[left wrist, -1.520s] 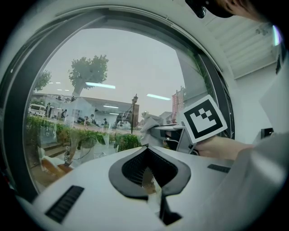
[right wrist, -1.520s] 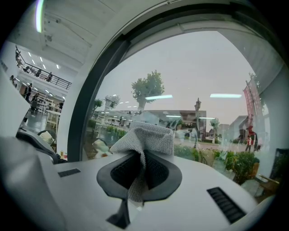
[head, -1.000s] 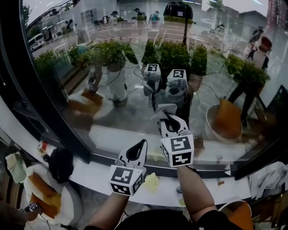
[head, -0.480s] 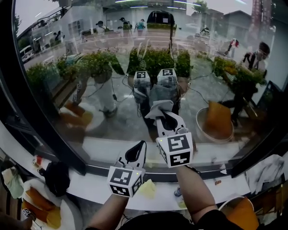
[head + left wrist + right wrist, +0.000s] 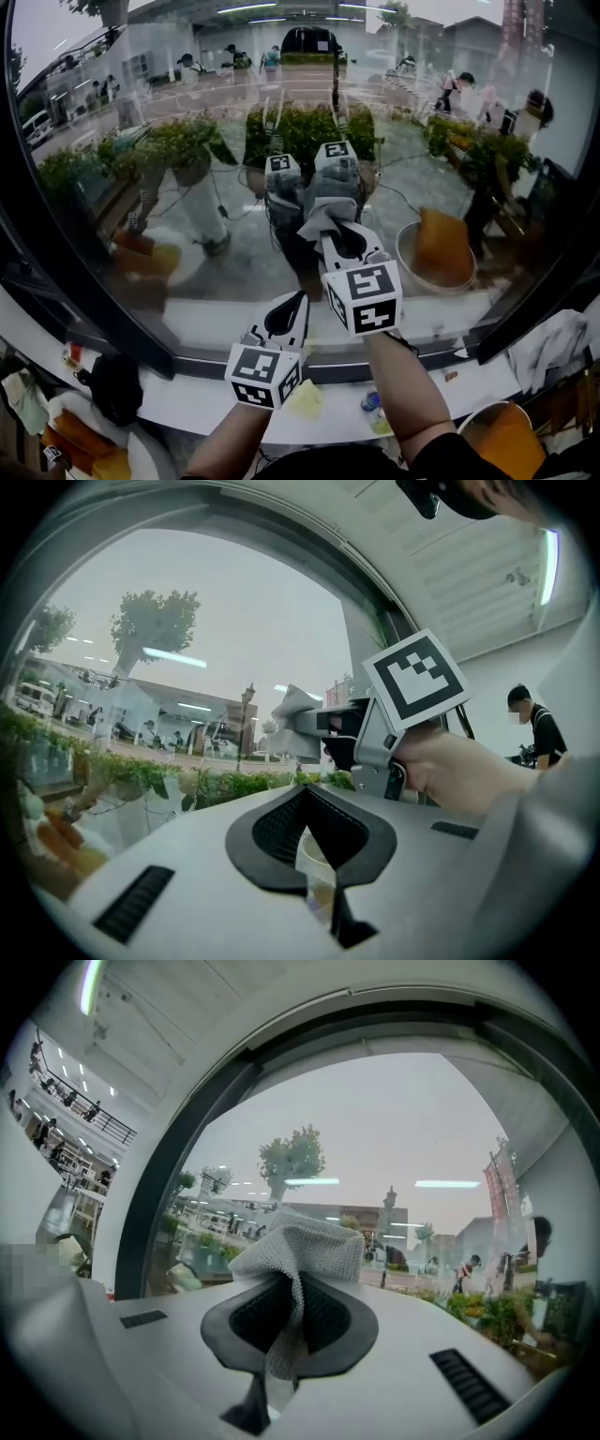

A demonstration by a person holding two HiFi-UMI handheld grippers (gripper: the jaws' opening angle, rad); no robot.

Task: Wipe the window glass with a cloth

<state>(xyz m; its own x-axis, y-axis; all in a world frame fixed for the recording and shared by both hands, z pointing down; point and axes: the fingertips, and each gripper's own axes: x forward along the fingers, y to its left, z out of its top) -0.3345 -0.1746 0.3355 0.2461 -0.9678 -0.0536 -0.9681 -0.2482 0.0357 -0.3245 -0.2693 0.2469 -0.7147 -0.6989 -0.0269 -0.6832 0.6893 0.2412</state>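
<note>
The right claw (image 5: 336,230) pinches the grey cloth (image 5: 321,213) at twelve o'clock, bunched forward to meet the window glass (image 5: 141,206). The left claw (image 5: 300,298), closed and empty, hangs clear at seven o'clock.

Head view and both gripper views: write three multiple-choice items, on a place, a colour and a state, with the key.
1. Where is the cloth? A on the sill; B in the right gripper; C on the floor.
2. What colour is it? A red; B blue; C grey.
3. What is the state of the left gripper? A shut, empty; B wide open; C shut on the cloth.
Key: 1 B, its jaws pinch the cloth; 2 C, grey weave shows in the right gripper view; 3 A, the left gripper view shows nothing held between its jaws.
</note>
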